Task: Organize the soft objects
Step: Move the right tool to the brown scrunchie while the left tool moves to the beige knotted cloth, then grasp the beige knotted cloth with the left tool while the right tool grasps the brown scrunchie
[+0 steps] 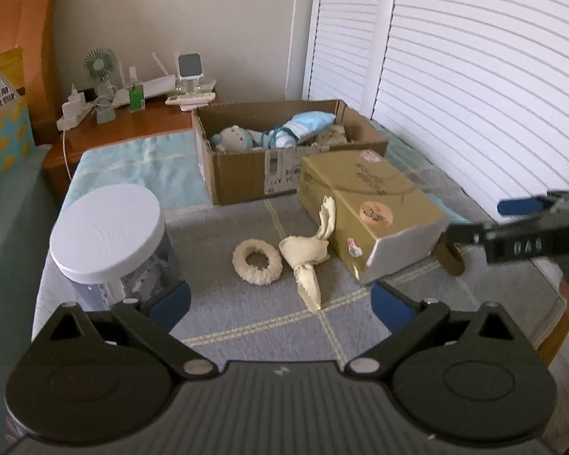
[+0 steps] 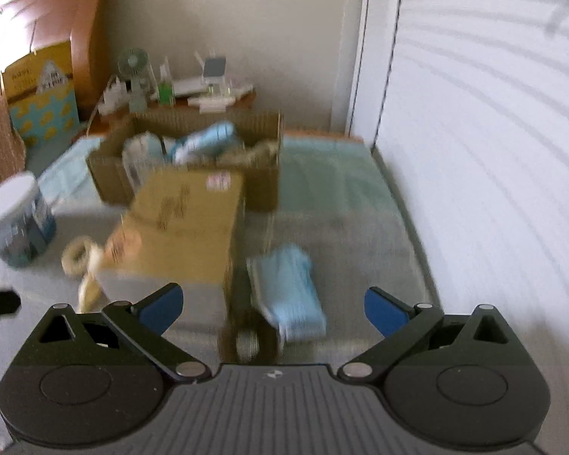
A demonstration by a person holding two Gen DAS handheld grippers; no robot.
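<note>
A cream fluffy ring point(image 1: 257, 261) and a cream knotted cloth point(image 1: 309, 258) lie on the grey checked bed cover, just beyond my open, empty left gripper point(image 1: 280, 301). An open cardboard box point(image 1: 242, 174) behind them holds several soft toys point(image 1: 235, 138) and a blue-white soft item point(image 1: 307, 125). In the blurred right wrist view a light blue folded cloth point(image 2: 290, 292) lies on the cover between the fingers of my open, empty right gripper point(image 2: 273, 305). A brown ring point(image 2: 248, 341) lies just left of it. The right gripper also shows at the right edge of the left wrist view point(image 1: 512, 223).
A gold box point(image 1: 371, 208) lies on its side between the cream items and the blue cloth. A white-lidded jar point(image 1: 110, 235) stands at the left. A wooden nightstand point(image 1: 132, 121) with a fan and small devices stands behind. White louvred doors point(image 1: 474, 76) line the right.
</note>
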